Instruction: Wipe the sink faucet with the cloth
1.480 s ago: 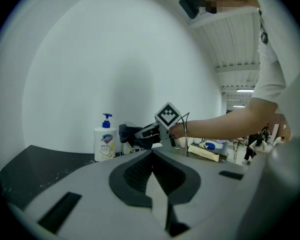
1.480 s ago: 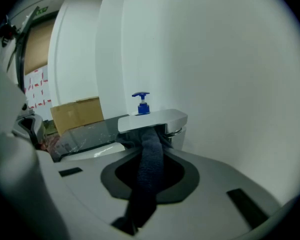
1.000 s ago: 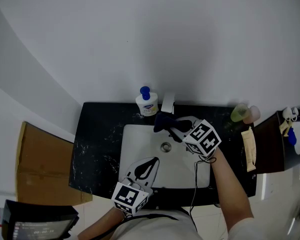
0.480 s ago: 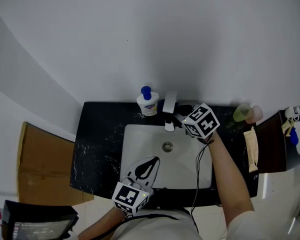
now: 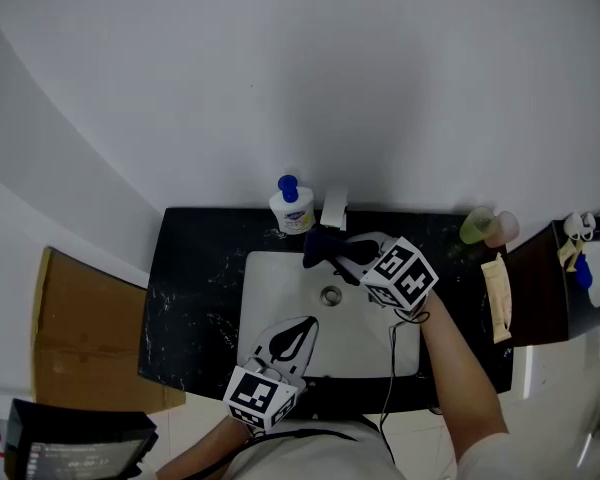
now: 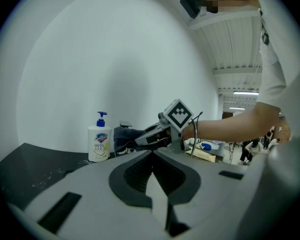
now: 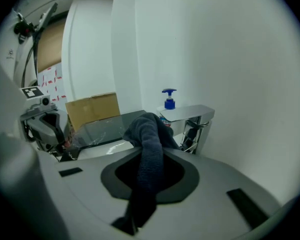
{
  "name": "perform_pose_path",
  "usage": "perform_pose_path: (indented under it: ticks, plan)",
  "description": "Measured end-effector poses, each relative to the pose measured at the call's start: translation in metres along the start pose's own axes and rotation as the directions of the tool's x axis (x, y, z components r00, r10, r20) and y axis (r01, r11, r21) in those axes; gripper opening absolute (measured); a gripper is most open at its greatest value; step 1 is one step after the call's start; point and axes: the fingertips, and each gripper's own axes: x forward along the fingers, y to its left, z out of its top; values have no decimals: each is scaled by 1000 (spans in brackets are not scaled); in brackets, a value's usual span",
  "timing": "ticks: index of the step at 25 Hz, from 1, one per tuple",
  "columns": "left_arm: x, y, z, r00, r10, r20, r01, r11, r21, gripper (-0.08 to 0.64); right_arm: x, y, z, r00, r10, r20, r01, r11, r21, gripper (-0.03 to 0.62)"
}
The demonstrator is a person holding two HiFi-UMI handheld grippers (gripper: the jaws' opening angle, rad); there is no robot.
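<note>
Starting left: cardboard box [image 5: 80, 333] beside the dark tabletop [image 5: 195, 298]. Left tool [image 5: 302, 324] hangs over the near rim of the sink [image 5: 270, 288], jaws together, nothing between them. Soap bottle [image 5: 292, 206] at the far edge. Cloth [image 5: 320, 243] sits bunched just in front of the faucet [image 5: 335, 206]; contact unclear. Right tool [image 5: 342, 252] is clamped on the cloth.

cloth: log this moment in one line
right gripper: shut on cloth | cloth: beside faucet, over sink | left gripper: shut, empty, over sink front
</note>
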Motion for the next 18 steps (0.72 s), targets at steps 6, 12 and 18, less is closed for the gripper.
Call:
perform_pose_path:
  ticks: [6,12,18]
  plan:
    - [3,2,3,1000,-1,4,1,1000,6,2,6,-9,3,1000,-19,-2,19,1000,-10,55]
    - [0,5,2,1000,12,-3,-12,1000,4,2,24,-51,21,992,-116,43,116,993,7,55]
    - [-2,9,3,1000,22,-3,-22,1000,5,2,18,-61,25,973,-223,57,227,970,-87,54]
